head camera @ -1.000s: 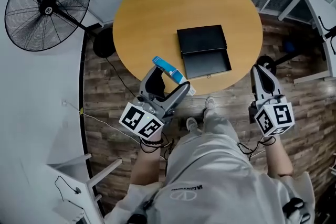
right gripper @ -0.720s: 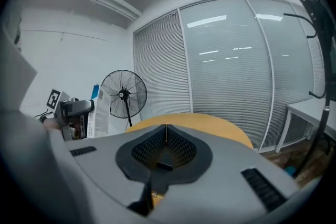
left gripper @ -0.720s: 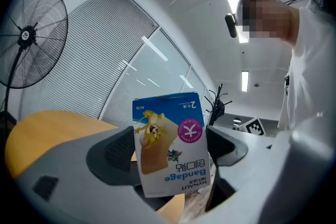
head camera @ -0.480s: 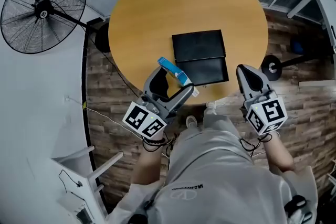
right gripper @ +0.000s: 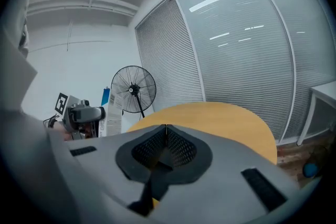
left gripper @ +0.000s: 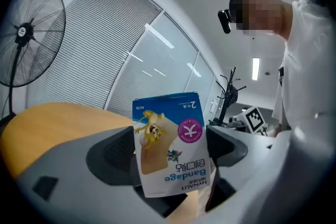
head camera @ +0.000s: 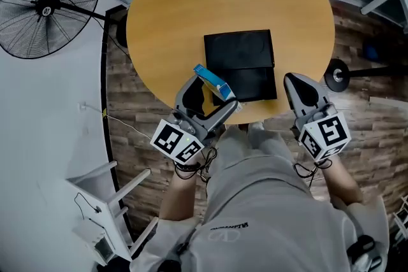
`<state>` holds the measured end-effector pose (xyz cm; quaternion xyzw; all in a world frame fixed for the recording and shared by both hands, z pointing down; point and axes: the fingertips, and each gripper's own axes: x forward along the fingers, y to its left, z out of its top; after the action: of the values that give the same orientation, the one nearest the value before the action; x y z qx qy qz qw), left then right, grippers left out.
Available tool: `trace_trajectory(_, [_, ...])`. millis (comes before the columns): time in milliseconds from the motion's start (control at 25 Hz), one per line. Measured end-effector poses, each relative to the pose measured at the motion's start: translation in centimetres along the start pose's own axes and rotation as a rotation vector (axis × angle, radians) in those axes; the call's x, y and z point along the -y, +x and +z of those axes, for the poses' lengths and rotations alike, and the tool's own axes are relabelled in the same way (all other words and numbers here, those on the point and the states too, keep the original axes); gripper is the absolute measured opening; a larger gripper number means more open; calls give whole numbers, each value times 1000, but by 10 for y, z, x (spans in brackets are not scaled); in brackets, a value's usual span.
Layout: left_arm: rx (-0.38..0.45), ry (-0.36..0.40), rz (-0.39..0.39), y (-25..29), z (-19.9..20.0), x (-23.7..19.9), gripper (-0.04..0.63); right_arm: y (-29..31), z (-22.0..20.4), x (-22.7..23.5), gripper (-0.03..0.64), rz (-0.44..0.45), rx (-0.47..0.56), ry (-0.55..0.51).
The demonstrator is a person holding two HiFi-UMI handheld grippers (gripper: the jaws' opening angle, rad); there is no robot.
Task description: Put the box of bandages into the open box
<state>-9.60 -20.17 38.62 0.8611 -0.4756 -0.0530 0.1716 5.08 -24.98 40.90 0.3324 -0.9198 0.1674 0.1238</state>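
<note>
A blue and white box of bandages point(head camera: 212, 81) point(left gripper: 170, 144) is clamped between the wide-spread jaws of my left gripper point(head camera: 207, 95) point(left gripper: 169, 152), over the near edge of the round table. Its far end reaches the near left corner of the open black box point(head camera: 241, 65), which lies on the wooden table point(head camera: 178, 16) with its lid folded back. My right gripper point(head camera: 299, 87) point(right gripper: 166, 128) hangs just past the table's near right edge, its jaws pressed together and empty. The bandage box point(right gripper: 111, 113) also shows far left in the right gripper view.
A black standing fan point(head camera: 44, 6) point(left gripper: 23, 34) point(right gripper: 134, 84) stands left of the table on the wood floor. A round black stand base point(head camera: 336, 74) sits at the right. Window blinds run behind the table. The person's legs and shoes are below the table edge.
Both grippers have come closer to the table. The left one has carried the bandage box forward, up to the open box's near left corner. The right one has stayed closed.
</note>
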Motion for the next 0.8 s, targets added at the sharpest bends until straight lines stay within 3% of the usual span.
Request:
trace_trajectory(160, [-148,98,-24,12,-29,-5,430,7,-16,0,17,3,-40,23])
trace_trajectory(560, [-510,394,-180,50,-100,-25,430,40,-43,4,17,-18,-105,60])
trace_trajectory(800, [-739,509,-288,47,-155,-39,430,58,-76,-3,17,-20,-180,96])
